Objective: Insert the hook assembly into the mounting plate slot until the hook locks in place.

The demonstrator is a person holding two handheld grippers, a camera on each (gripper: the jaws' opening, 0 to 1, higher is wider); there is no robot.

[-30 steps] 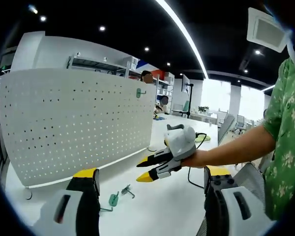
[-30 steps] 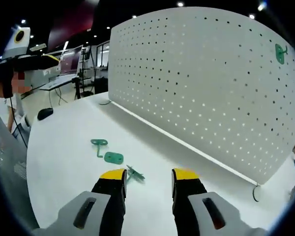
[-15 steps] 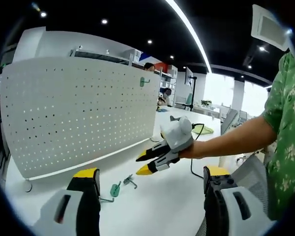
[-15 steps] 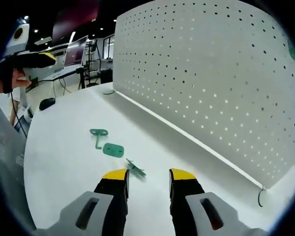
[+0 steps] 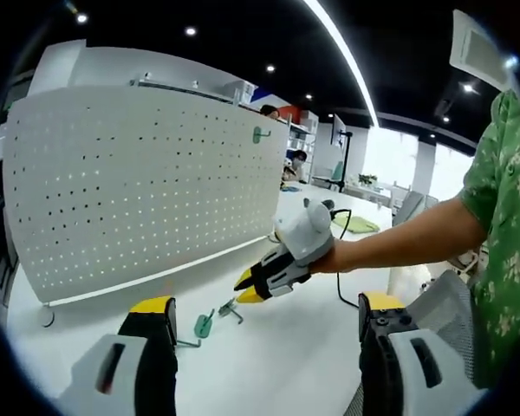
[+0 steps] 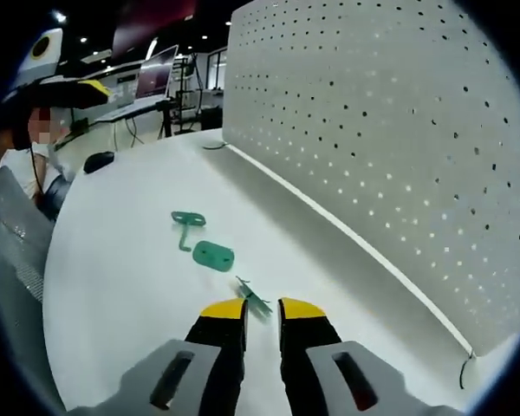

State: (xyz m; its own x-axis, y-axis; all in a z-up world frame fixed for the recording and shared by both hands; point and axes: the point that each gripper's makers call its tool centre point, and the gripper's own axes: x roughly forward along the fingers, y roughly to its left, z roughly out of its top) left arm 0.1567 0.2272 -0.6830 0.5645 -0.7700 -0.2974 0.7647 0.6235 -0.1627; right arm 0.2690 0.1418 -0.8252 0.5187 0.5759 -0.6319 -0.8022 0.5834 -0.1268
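Note:
A small green hook lies on the white table, its near end reaching into the narrow gap between my right gripper's yellow tips. That gripper is low over the table and partly closed, with a slit left between the jaws. Just beyond lie a green mounting plate and a second green hook piece. In the left gripper view my left gripper is held back, wide open and empty. There the right gripper points down at the hook beside the plate.
A tall white pegboard stands along the table's far side, with one green hook mounted near its top corner. The same pegboard rises close on the right. A dark mouse and a grey chair are at the table's end.
My right gripper has come down toward the small hook and its jaws have narrowed from wide apart to a slit. The left gripper has stayed open and has barely moved.

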